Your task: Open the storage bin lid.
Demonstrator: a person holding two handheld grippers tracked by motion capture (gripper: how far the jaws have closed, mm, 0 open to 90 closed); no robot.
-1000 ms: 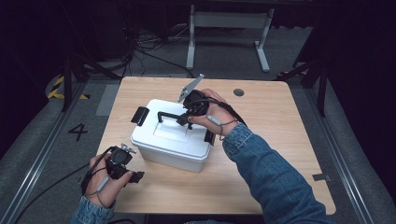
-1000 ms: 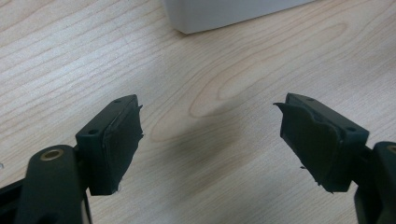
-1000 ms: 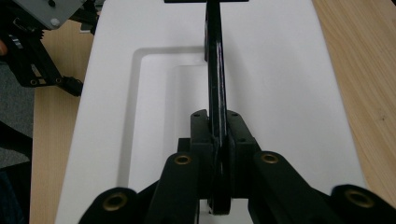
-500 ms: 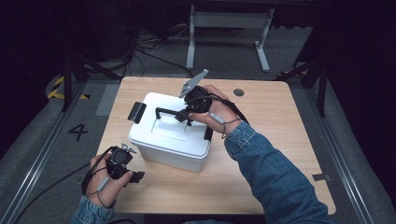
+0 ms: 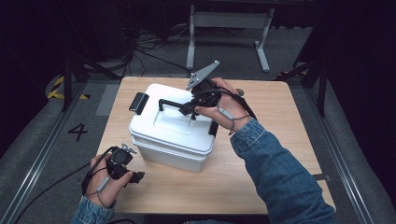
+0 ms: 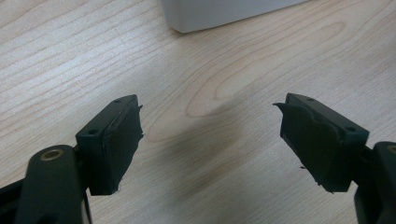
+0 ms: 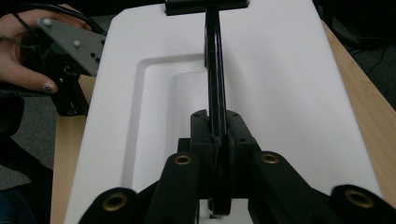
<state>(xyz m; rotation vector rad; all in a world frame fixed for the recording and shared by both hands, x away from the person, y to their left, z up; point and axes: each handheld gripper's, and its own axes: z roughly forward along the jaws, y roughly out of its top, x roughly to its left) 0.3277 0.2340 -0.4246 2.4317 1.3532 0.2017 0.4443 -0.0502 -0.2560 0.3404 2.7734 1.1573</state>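
White bin [image 5: 173,135] on the counter [image 5: 261,163], its handle [image 5: 175,103] clamped in the right hand-held gripper [image 5: 194,108].

The bin is a white rectangular box with a recessed lid [image 7: 280,102], black side latches [image 5: 138,102] and a thin black handle standing upright; it sits mid-counter, slightly left of centre. The right hand-held gripper is closed tight on the handle. The left hand-held gripper [image 5: 135,177] rests at the near left corner, jaws wide apart over bare wood, near the bin's corner. A "4" [image 5: 77,131] is marked on the floor at left. Since a second ago the bin has turned a little and shifted toward the far side; the left hand stays put.
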